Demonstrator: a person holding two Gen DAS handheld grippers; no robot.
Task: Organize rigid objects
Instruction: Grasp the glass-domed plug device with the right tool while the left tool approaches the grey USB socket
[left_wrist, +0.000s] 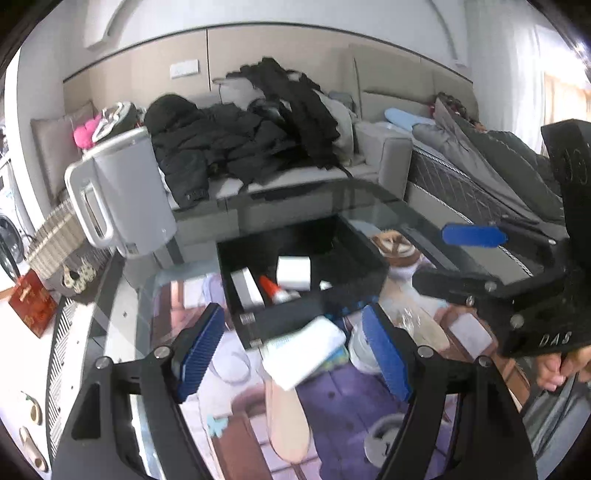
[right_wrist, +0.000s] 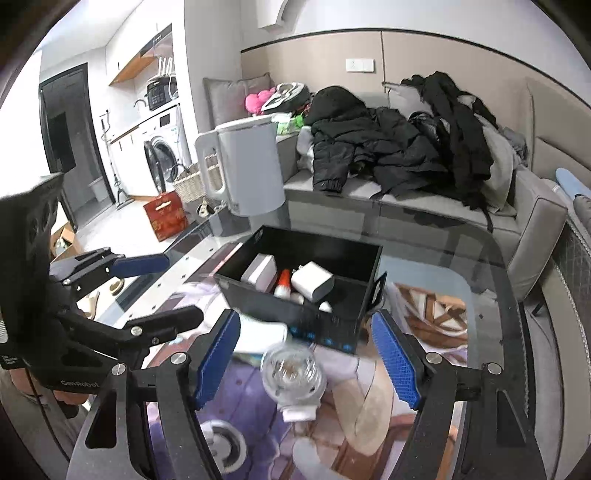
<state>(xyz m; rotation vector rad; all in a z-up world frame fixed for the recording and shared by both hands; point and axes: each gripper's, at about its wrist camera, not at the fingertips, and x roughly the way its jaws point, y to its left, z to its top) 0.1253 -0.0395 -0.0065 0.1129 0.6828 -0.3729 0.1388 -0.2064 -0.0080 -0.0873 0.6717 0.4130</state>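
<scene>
The black bin (right_wrist: 303, 280) on the glass table (right_wrist: 443, 236) already holds several small items, while the clear jar (right_wrist: 293, 374) and white pack (left_wrist: 304, 350) remain outside between my open, empty left hand-held gripper (left_wrist: 295, 350) and right hand-held gripper (right_wrist: 306, 365).

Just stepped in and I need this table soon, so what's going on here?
A person is tidying small items into an open black box on the glass table, with a handheld gripper in each hand. The box already holds white blocks and a red-capped tube. Both grippers are open and empty: the left gripper faces a flat white packet lying beside the box, and the right gripper faces a clear round jar. A white kettle stands behind.
</scene>
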